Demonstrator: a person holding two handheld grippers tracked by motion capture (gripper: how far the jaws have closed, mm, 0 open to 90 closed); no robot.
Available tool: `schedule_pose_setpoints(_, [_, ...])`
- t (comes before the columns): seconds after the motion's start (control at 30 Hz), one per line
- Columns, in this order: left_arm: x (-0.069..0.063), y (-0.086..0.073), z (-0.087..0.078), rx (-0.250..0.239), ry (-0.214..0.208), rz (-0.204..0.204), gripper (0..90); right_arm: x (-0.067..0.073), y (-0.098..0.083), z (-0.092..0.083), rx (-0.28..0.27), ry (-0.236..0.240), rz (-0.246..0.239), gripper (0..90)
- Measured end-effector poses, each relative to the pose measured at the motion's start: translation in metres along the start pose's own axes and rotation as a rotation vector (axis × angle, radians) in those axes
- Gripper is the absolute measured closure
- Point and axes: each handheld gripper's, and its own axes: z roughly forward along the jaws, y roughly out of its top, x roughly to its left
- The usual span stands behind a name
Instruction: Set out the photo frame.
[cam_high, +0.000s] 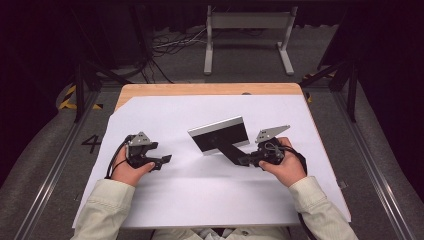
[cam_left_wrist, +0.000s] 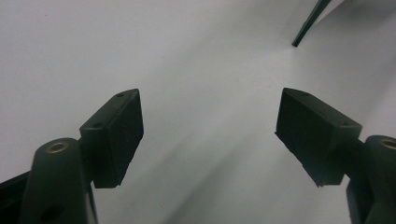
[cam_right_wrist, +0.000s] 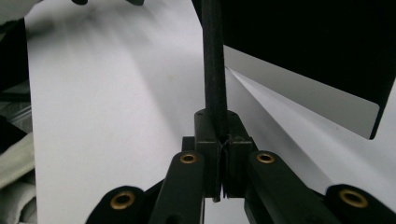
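A flat black panel with a pale border (cam_high: 220, 135) stands tilted near the middle of the white sheet (cam_high: 200, 195). A thin black prop leg (cam_high: 231, 151) runs from its back toward the person's right hand. My right gripper (cam_high: 246, 160) is shut on the end of that leg. In the right gripper view the jaws meet around the thin black leg (cam_right_wrist: 215, 70), with my right gripper (cam_right_wrist: 223, 136) below the dark panel (cam_right_wrist: 303, 37). My left gripper (cam_high: 166, 160) rests on the sheet to the panel's left, open, with nothing between its jaws. In its own view my left gripper (cam_left_wrist: 210, 135) stands wide over bare sheet.
The white sheet covers a wooden table (cam_high: 210, 89) whose far edge shows. A thin dark edge (cam_left_wrist: 308, 23) pokes in at the top right of the left gripper view. Beyond the table stand a grey metal frame (cam_high: 247, 35) and floor cables (cam_high: 170, 45).
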Motion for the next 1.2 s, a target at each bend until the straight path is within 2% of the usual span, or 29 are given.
schedule_pose_setpoints(0.37, [-0.001, 0.001, 0.0, -0.003, -0.006, -0.002, 23.8, -0.002, -0.006, 0.002, 0.051, -0.003, -0.064, 87.1])
schedule_pose_setpoints(0.93, [-0.002, 0.003, 0.001, -0.002, -0.012, 0.0, 23.6, -0.001, -0.016, 0.007, 0.121, -0.006, -0.056, 87.1])
schedule_pose_setpoints(1.2, [-0.006, 0.008, 0.004, 0.005, -0.016, 0.024, 21.6, -0.003, -0.021, 0.01, 0.155, -0.017, -0.05, 86.5])
